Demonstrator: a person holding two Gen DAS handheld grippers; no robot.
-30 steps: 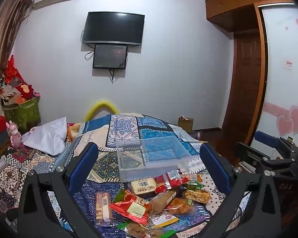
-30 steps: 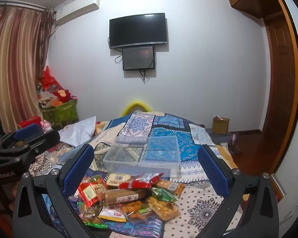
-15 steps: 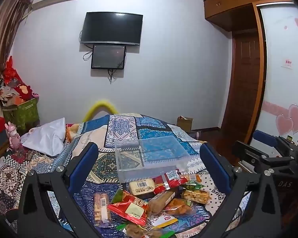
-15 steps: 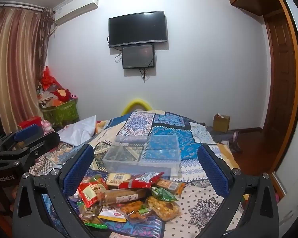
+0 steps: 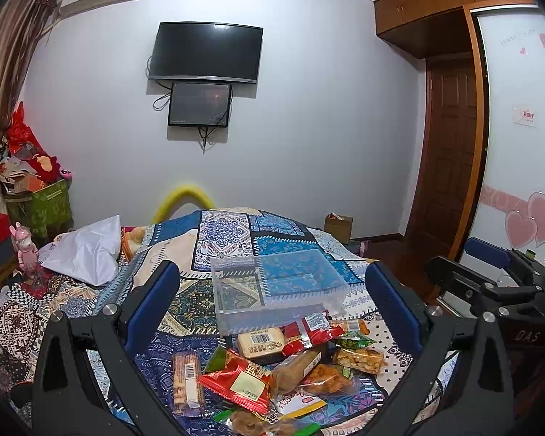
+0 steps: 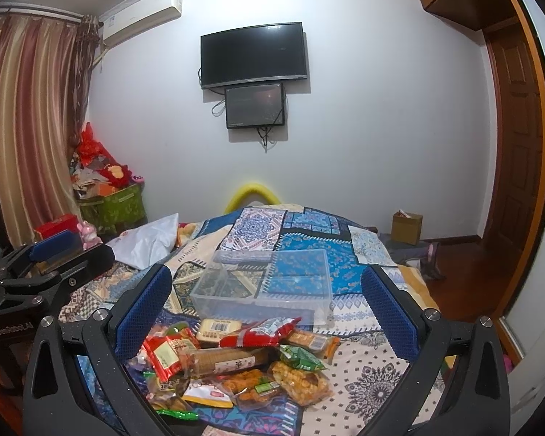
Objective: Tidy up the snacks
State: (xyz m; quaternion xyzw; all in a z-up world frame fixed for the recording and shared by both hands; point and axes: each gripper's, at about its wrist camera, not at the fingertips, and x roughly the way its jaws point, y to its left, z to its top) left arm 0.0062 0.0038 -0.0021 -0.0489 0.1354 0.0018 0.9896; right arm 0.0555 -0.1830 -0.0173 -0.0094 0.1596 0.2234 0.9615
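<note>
A heap of wrapped snacks (image 5: 272, 367) (image 6: 236, 359) lies on the patterned bedspread: red packets, a biscuit roll, fried pieces in clear bags. Just behind the heap stands an empty clear plastic box (image 5: 278, 290) (image 6: 265, 290). My left gripper (image 5: 272, 305) hovers above the heap, open, with nothing between its blue pads. My right gripper (image 6: 267, 301) also hangs open and empty over the snacks. Each gripper shows at the edge of the other's view: the right one (image 5: 490, 276), the left one (image 6: 51, 265).
The bed (image 6: 374, 247) fills the middle of the room. A white bag (image 5: 87, 250) lies at its left. A green bin of clutter (image 6: 116, 207) stands by the curtain, a cardboard box (image 6: 407, 227) on the floor at right, next to a wooden door (image 5: 450, 167).
Both views have shifted only slightly; the snacks and the box sit a little higher in the left wrist view. Both grippers stay open and empty.
</note>
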